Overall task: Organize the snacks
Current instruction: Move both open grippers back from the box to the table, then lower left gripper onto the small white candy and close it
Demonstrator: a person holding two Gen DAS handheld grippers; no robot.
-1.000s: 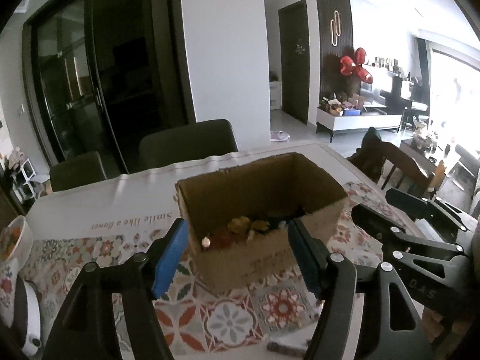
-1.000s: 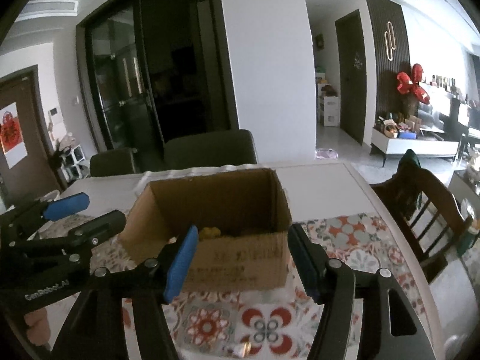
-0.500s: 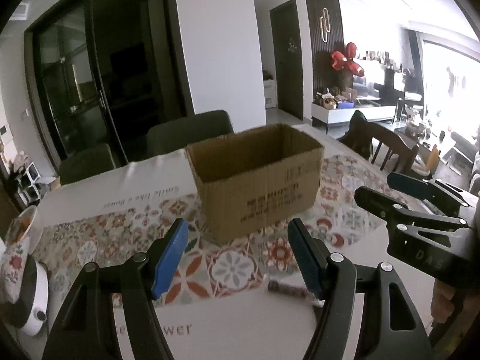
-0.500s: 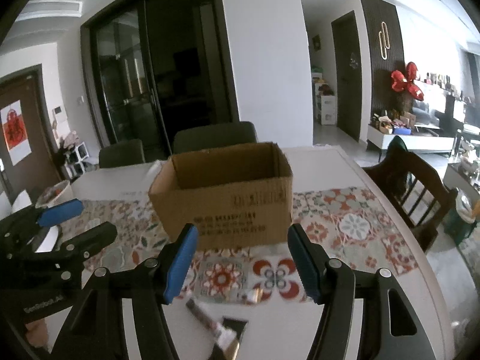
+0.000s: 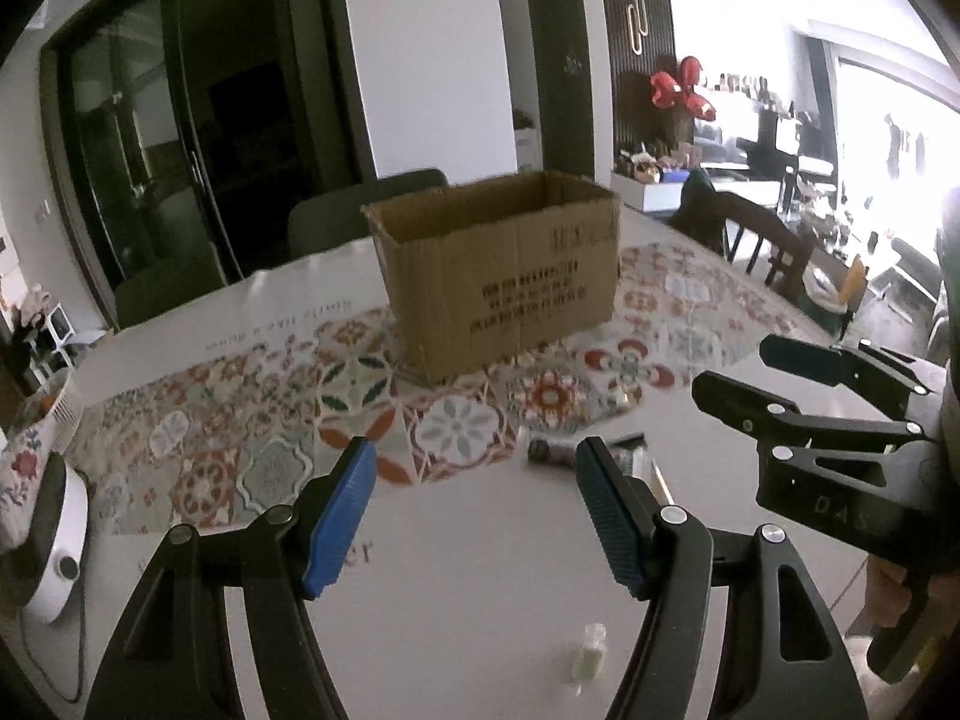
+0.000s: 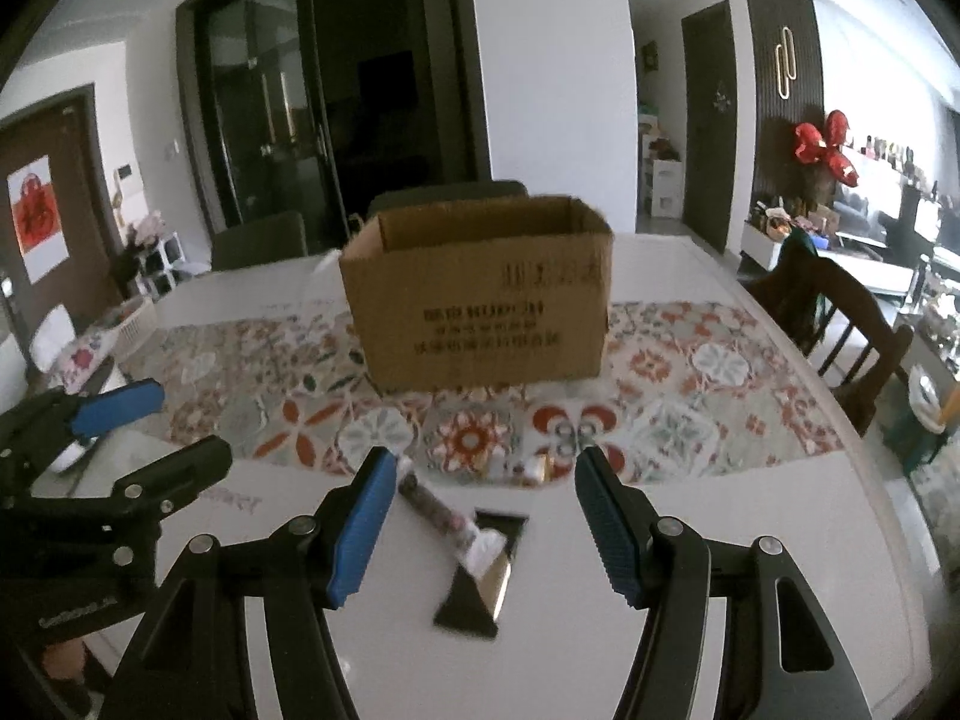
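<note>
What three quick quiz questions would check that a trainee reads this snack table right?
1. True or false: the left gripper holds a snack.
2. Where does the black wrapper lie relative to the cardboard box?
3. Fill in: the right gripper has its jaws ____.

Key:
1. False; nothing sits between its jaws.
2. On the bare white table, nearer the camera than the box.
3. Open.

The letters "DAS" were seen on the right hand-held gripper [image 5: 804,372]. Black print was carried on the box [image 6: 480,300] front, too blurred to be read, as was the script on the bench [image 5: 480,570] cloth.
</note>
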